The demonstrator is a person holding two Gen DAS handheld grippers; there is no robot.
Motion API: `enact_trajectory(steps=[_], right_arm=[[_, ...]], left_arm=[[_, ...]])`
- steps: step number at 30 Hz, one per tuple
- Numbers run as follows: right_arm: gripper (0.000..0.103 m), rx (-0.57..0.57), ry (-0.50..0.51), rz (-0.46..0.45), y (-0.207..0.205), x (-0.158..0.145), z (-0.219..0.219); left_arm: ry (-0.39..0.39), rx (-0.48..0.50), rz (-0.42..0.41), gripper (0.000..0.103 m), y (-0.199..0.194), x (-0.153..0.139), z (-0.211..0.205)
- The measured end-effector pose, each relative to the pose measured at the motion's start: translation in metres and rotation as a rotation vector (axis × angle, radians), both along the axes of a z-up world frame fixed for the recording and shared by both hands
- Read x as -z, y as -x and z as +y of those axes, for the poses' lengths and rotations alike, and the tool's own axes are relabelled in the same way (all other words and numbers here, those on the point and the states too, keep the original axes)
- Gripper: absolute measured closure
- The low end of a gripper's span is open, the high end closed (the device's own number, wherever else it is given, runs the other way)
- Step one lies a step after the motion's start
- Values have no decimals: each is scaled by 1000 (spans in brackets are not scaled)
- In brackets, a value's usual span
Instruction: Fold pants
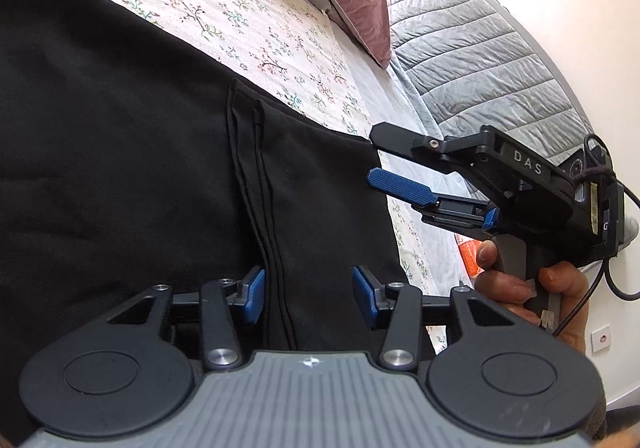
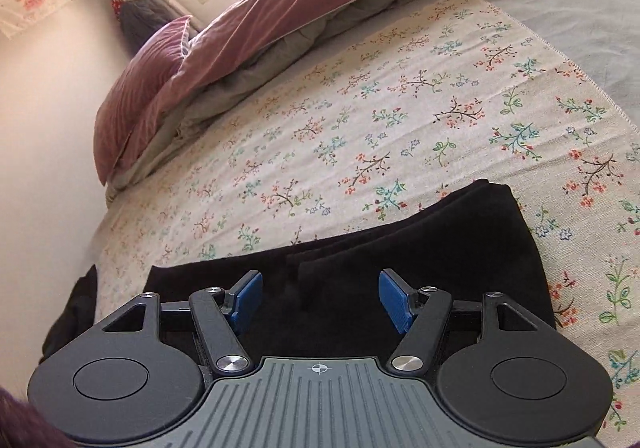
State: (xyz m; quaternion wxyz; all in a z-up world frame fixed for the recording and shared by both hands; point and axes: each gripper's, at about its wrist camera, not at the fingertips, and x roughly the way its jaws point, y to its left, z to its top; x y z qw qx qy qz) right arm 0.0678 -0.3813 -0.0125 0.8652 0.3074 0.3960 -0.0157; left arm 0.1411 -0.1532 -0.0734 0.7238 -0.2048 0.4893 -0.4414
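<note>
Pants [image 1: 120, 152], black and already folded over on themselves, lie on the flowered bedspread [image 1: 224, 0] and fill the left and middle of the left wrist view, their stacked edges running down between the blue pads of the left gripper [image 1: 308, 294], whose jaws stand apart with no pad seen pressing the cloth. At mid right of that view the right gripper [image 1: 370, 154], held by a hand [image 1: 532, 284], points at the pants' right edge with its jaws spread and nothing between them. Mauve pillows [image 2: 256, 28] lie beyond.

Black tongs [image 1: 308, 294] with blue ribbed pads, silver screws, grey ridged body, white "DAS" lettering.
</note>
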Motion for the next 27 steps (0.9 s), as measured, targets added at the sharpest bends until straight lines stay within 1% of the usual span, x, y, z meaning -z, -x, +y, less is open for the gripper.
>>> enact_trajectory(steps=[3,4,5,7,12,13,16,18,19,20,21,23,25,27], right_arm=[[37,-54,80,27,-1,2,14],[37,-74,96,33,-3,3,19],[37,-92,106,37,-6,4,25],[38,-129,130,46,-15,6,39],[38,-199,243,102,-39,16,72],[38,-208,263,113,-42,18,76],[39,-232,386,149,-47,22,94],[45,-230,444,163,-49,24,99],[56,-226,467,168,-49,25,99],[69,-220,483,171,-49,24,97],[74,-215,480,172,-48,24,95],[88,-200,437,163,-46,22,85],[95,-185,396,150,-43,20,79],[97,-165,354,139,-40,19,73]], left_arm=[[-69,5,-162,44,21,-8,-12],[-90,11,-224,45,30,-11,-17],[-103,19,-268,45,37,-12,-21],[-128,41,-352,50,50,-12,-30],[-179,74,-476,59,66,-10,-39],[-181,75,-485,61,67,-10,-39],[-174,71,-479,62,64,-10,-39],[-172,65,-459,62,61,-9,-38],[-173,61,-448,61,60,-9,-37],[-172,59,-435,61,58,-9,-37],[-170,60,-424,60,57,-9,-37],[-168,70,-396,58,53,-10,-39],[-156,87,-359,55,50,-10,-41],[-148,98,-322,54,48,-10,-41]])
